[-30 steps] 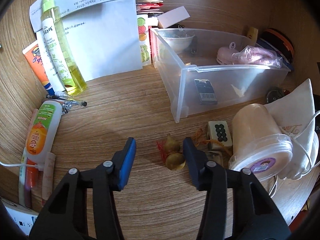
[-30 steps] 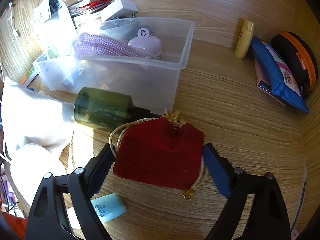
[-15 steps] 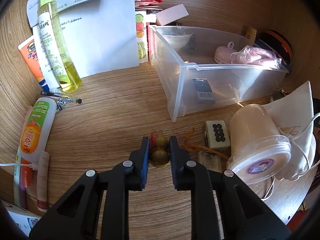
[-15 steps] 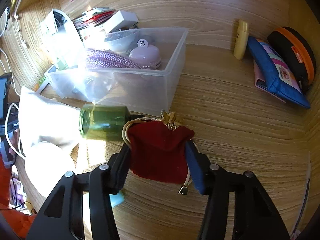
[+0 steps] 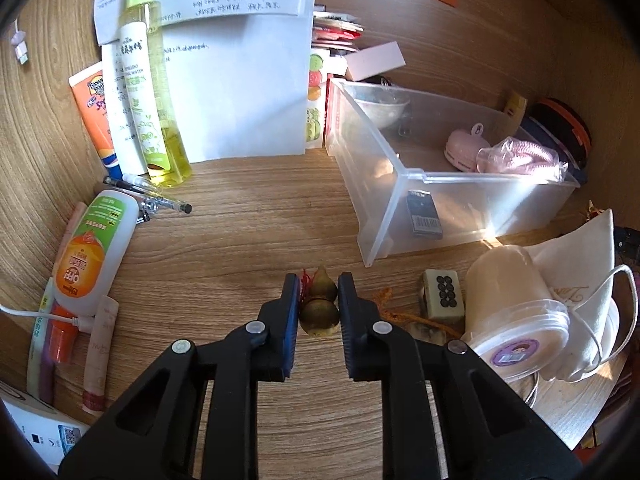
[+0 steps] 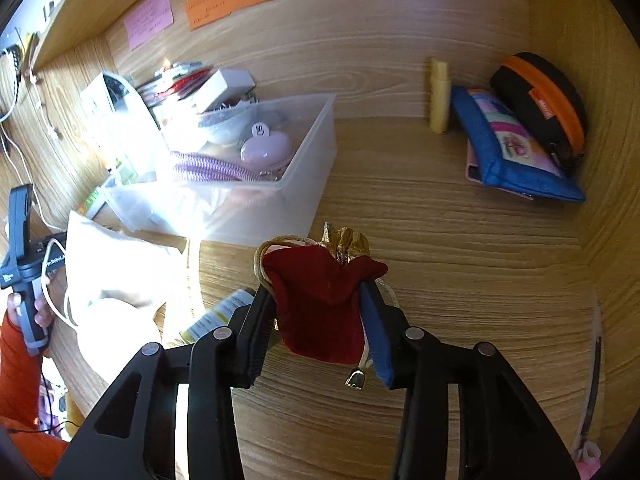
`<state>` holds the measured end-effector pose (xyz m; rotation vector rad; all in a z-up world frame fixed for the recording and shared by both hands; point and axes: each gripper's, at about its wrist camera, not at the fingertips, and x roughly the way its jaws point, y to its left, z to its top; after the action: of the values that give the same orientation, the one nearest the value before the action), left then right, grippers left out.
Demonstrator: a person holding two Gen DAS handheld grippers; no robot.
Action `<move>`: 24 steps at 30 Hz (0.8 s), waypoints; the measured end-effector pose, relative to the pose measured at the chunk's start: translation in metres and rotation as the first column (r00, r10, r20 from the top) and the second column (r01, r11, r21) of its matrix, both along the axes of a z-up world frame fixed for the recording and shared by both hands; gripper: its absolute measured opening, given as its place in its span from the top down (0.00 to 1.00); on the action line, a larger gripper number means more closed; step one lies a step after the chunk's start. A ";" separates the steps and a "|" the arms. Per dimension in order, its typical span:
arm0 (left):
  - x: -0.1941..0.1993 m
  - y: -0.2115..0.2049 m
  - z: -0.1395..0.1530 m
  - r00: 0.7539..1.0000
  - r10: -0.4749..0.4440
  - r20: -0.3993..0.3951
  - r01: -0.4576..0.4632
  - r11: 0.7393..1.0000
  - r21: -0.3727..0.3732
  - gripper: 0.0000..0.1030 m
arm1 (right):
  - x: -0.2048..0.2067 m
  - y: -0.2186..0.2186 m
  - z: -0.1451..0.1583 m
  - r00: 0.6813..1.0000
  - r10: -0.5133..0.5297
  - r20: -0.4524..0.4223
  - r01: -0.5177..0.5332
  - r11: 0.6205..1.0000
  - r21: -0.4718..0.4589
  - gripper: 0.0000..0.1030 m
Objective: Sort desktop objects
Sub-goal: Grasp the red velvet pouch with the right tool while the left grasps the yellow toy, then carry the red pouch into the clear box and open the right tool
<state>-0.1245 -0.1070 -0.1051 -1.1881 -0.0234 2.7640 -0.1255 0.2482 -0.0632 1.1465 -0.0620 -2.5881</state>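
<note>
In the left wrist view my left gripper is shut on a small brass gourd charm with a red tassel, right at the wooden desk. In the right wrist view my right gripper grips a dark red velvet drawstring pouch with a gold neck; its jaws are still closing on it, and the pouch hangs clear of the desk. A clear plastic bin stands beyond both grippers. It holds a pink round case, a lilac cord in a bag and a bowl.
A mahjong tile, a lidded white tub and a face mask lie right of the gourd. Bottles, tubes and pens crowd the left. A blue pouch, black-orange case and yellow tube lie far right. A hand holds the other gripper's handle.
My left jaws closed onto the gourd charm. My right jaws closed onto the red pouch and lifted it off the desk; the green bottle behind it is gone from view.
</note>
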 end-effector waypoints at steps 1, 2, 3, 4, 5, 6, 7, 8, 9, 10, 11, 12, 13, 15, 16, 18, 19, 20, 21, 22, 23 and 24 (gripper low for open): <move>0.001 -0.001 0.003 1.000 0.000 -0.008 0.000 1.000 0.001 0.82 | 0.001 0.002 0.002 1.000 -0.007 -0.007 0.007 1.000 0.001 0.62; 0.003 -0.001 0.007 1.000 0.001 -0.022 -0.001 1.000 0.003 0.82 | 0.002 0.003 0.004 1.000 -0.009 -0.013 0.009 1.000 0.002 0.62; 0.004 0.000 0.011 1.000 -0.002 -0.032 0.002 1.000 0.006 0.82 | 0.000 0.001 0.005 1.000 -0.014 -0.018 0.014 1.000 0.002 0.62; 0.005 0.000 0.015 0.999 -0.003 -0.043 0.003 1.000 0.009 0.82 | 0.000 0.001 0.007 1.000 -0.018 -0.022 0.018 1.000 0.001 0.62; 0.006 0.001 0.020 0.998 -0.004 -0.057 0.005 1.000 0.014 0.82 | 0.000 0.002 0.010 0.999 -0.020 -0.029 0.020 1.000 0.001 0.62; 0.006 0.001 0.026 0.997 -0.008 -0.072 0.010 1.000 0.017 0.82 | 0.000 0.004 0.012 0.999 -0.021 -0.035 0.021 1.000 0.001 0.62; 0.007 0.002 0.032 0.996 -0.010 -0.089 0.012 1.000 0.020 0.82 | -0.001 0.005 0.016 0.999 -0.021 -0.045 0.021 1.000 0.000 0.62; 0.008 0.002 0.038 0.994 -0.013 -0.105 0.015 1.000 0.021 0.82 | -0.002 0.004 0.019 0.998 -0.023 -0.054 0.023 1.000 -0.002 0.62; 0.009 0.002 0.043 0.993 -0.013 -0.119 0.016 1.000 0.023 0.82 | -0.003 0.004 0.022 0.998 -0.023 -0.064 0.022 1.000 -0.004 0.62; 0.009 0.002 0.048 0.991 -0.014 -0.134 0.018 1.000 0.026 0.82 | -0.003 0.004 0.026 0.997 -0.022 -0.075 0.021 1.000 -0.009 0.62; 0.009 0.002 0.053 0.988 -0.013 -0.152 0.018 0.999 0.031 0.82 | -0.005 0.004 0.030 0.996 -0.022 -0.087 0.020 1.000 -0.018 0.62; 0.009 0.002 0.057 0.987 -0.009 -0.161 0.016 0.999 0.039 0.82 | -0.005 0.004 0.033 0.995 -0.021 -0.094 0.019 0.999 -0.030 0.62; 0.008 0.002 0.060 0.986 -0.011 -0.168 0.021 0.998 0.056 0.82 | -0.008 0.004 0.036 0.995 -0.020 -0.102 0.014 0.998 -0.054 0.62; 0.006 0.003 0.065 0.984 -0.013 -0.178 0.029 0.996 0.086 0.82 | -0.011 0.001 0.040 0.993 -0.013 -0.116 0.004 0.997 -0.079 0.62; 0.005 0.004 0.067 0.983 -0.015 -0.182 0.033 0.995 0.094 0.82 | -0.012 -0.002 0.042 0.993 -0.007 -0.121 -0.004 0.996 -0.085 0.62; 0.003 0.010 0.071 0.981 -0.025 -0.193 0.047 0.993 0.107 0.82 | -0.014 -0.008 0.044 0.992 0.008 -0.130 -0.020 0.996 -0.092 0.62; 0.002 0.012 0.073 0.979 -0.032 -0.199 0.055 0.992 0.111 0.82 | -0.016 -0.011 0.046 0.991 0.014 -0.133 -0.027 0.996 -0.091 0.62; 0.000 0.015 0.075 0.978 -0.040 -0.205 0.064 0.991 0.114 0.82 | -0.017 -0.014 0.048 0.990 0.021 -0.136 -0.033 0.996 -0.088 0.62; -0.001 0.017 0.077 0.976 -0.049 -0.212 0.075 0.990 0.116 0.82 | -0.018 -0.016 0.050 0.990 0.026 -0.141 -0.038 0.996 -0.085 0.62; -0.003 0.020 0.079 0.975 -0.055 -0.217 0.082 0.990 0.118 0.82 | -0.019 -0.019 0.052 0.989 0.032 -0.147 -0.044 0.996 -0.083 0.62; -0.005 0.023 0.081 0.973 -0.066 -0.223 0.094 0.988 0.119 0.82 | -0.021 -0.022 0.055 0.987 0.038 -0.156 -0.051 0.995 -0.081 0.62; -0.007 0.027 0.083 0.971 -0.072 -0.229 0.101 0.988 0.116 0.82 | -0.023 -0.025 0.057 0.986 0.043 -0.162 -0.057 0.995 -0.081 0.62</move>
<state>-0.1313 -0.0802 -0.0217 -0.8212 -0.1197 2.7550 -0.1481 0.2236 -0.0057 0.8957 -0.1057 -2.5961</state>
